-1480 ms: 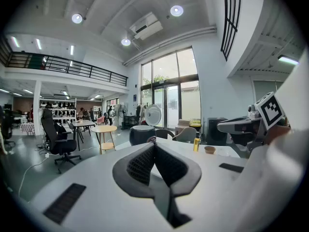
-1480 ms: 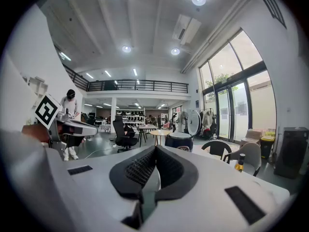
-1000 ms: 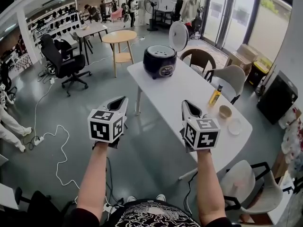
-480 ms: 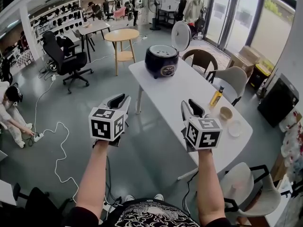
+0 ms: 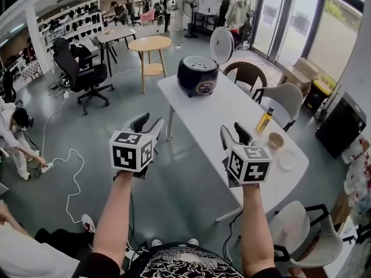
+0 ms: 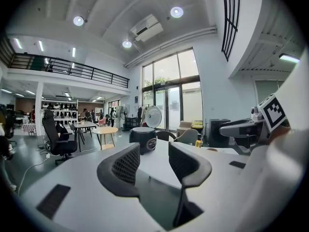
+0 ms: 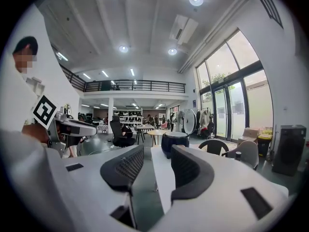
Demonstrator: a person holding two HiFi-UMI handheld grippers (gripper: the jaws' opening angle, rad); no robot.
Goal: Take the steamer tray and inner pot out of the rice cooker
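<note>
Both grippers are held up level in front of us, at the near end of the white table [image 5: 215, 106].

Left gripper [image 5: 148, 122]: jaws have just been opening and now stand apart, with nothing between them. It hangs over the floor, left of the table.

Right gripper [image 5: 233, 130]: the same, jaws just opened and empty, above the table's near part.

Rice cooker [image 5: 197, 75]: at the far end of the table, well apart from both grippers, round lid [image 5: 221, 44] raised. Its open top is too small for us to make out the steamer tray or inner pot.

Yellow bottle [image 5: 264, 118] and small bowl [image 5: 276, 138] stand near the table's right edge.
</note>
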